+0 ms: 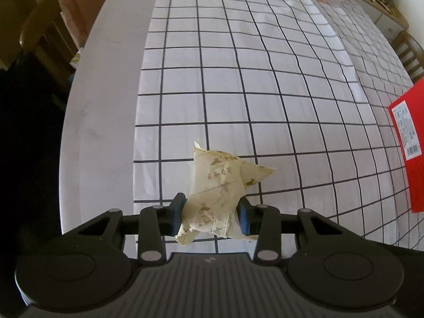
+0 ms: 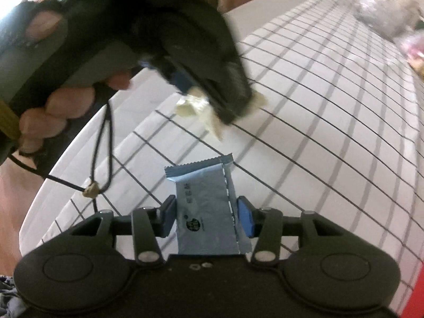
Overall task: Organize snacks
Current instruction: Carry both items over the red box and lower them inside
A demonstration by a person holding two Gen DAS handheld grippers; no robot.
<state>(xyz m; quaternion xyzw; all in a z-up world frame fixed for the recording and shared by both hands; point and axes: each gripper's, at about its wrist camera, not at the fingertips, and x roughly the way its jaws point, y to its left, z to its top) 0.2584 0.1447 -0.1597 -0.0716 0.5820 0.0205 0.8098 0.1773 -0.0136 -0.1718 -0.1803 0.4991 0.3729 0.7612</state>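
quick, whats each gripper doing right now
left gripper: closed on the cream paper-wrapped snack.
right gripper: closed on the blue foil snack packet.

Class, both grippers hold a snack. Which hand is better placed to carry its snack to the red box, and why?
Probably the right. The red box lies on the right side of the left gripper's view, past its cream packet. The right gripper, gripping the blue wrapper, already sits beside the box's red edge.

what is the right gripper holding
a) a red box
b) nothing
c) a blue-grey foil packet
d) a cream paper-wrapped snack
c: in the right wrist view the right gripper has its pads pressed on both sides of the blue-grey foil packet; the cream snack sits in the left gripper.
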